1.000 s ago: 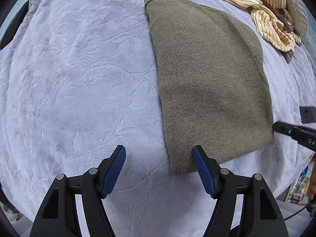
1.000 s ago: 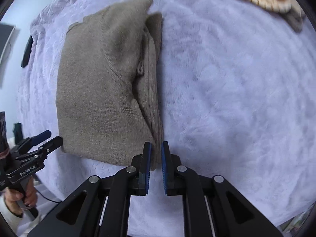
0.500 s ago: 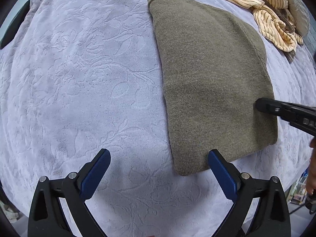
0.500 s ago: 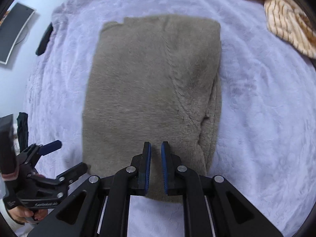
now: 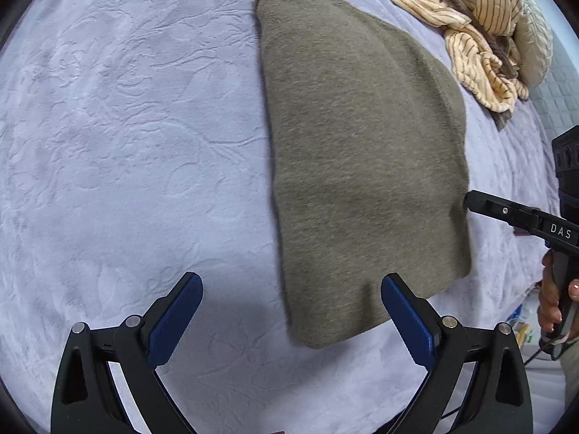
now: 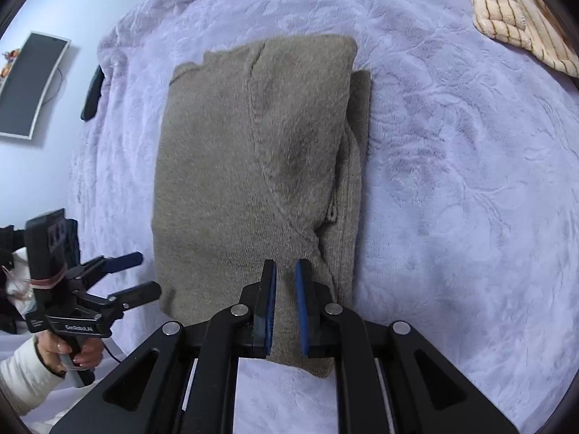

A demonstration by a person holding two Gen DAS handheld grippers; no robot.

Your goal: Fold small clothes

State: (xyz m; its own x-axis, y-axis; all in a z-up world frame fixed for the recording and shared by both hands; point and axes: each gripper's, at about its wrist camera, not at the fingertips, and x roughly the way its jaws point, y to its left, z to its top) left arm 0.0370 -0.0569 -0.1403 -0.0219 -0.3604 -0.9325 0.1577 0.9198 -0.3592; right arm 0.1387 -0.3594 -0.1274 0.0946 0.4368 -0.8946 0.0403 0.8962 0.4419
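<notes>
Both claws widened: left claw point(image 5: 291, 305) gapes wide, right claw point(image 6: 286, 291) slightly apart over the sweater point(image 6: 253, 166).

The left gripper point(image 5: 291, 305) stands wide open over the lilac blanket point(image 5: 126, 144), its right pad over the near corner of the folded olive sweater point(image 5: 362, 162). The right gripper point(image 5: 474, 199) (only its tip shows) reaches the sweater's right edge. Striped clothes point(image 5: 470, 29) lie beyond.

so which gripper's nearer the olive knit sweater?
Right gripper: its fingers straddle the folded olive knit sweater's near edge. Left gripper hovers open just off its corner.
</notes>
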